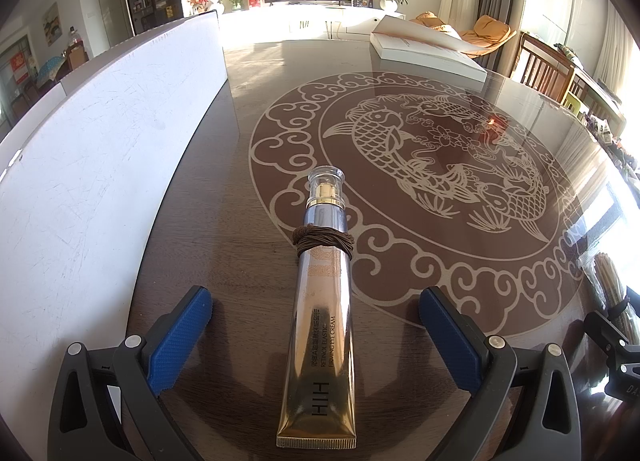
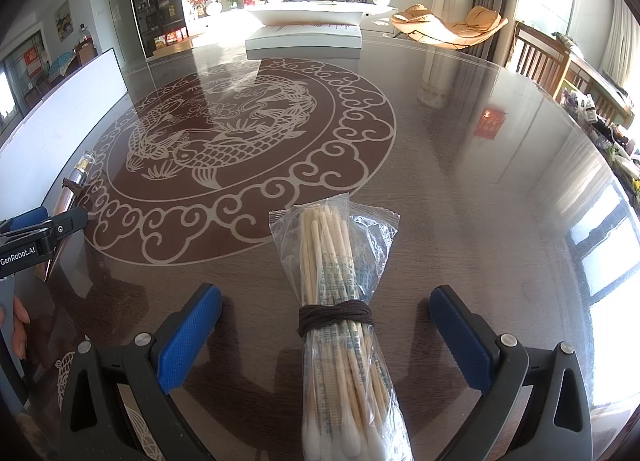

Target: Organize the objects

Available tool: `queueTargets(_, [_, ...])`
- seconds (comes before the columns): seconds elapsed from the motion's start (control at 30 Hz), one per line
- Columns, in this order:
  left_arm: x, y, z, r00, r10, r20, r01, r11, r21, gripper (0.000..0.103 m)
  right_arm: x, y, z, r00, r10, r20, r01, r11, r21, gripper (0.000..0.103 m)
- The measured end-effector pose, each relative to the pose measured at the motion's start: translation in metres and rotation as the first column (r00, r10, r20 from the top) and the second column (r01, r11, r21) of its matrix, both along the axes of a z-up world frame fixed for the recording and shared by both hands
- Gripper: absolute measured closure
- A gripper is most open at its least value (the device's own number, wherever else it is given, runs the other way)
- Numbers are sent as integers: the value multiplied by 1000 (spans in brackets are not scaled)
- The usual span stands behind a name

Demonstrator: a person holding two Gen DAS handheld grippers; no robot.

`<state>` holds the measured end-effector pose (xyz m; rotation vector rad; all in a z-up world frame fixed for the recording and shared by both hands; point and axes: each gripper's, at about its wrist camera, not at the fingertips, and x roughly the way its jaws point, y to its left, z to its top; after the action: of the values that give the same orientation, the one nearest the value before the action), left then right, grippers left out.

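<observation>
Seen left to right across a glass-topped table (image 1: 248,73) with a carp motif: white board (image 1: 100,141) standing along the left edge; gold eye-cream tube (image 1: 320,337), ringed near the neck by a brown hair tie (image 1: 323,246), lying flat between the spread-wide pads of the left gripper (image 1: 316,337), touched by neither. Further right, a plastic-wrapped bundle of cotton swabs (image 2: 344,325), cinched by a second brown tie (image 2: 335,317), lying between the equally parted fingers of the right gripper (image 2: 326,337), again not touched. At the far side, a white box (image 2: 304,43) with its lid raised. Judged early in the sorting: both items banded yet unlifted, neither stowed. Left to do, apparently: gripping each and carrying it to a place, possibly the box.
</observation>
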<state>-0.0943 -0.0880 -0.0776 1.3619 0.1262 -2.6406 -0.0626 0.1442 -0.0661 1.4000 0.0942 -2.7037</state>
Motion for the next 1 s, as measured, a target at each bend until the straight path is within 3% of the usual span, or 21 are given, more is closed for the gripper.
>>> queueTargets(0.77, [-1,-1,0,1000,-1,-1,1,1000,4,0,0,0,0,1000,-1,0,1,1000,-1,0])
queueTargets(1.0, [1,-11,6,980,-183,80,177,981,73,0,-5,1,0,999,23,38,-22,1000,-2,0])
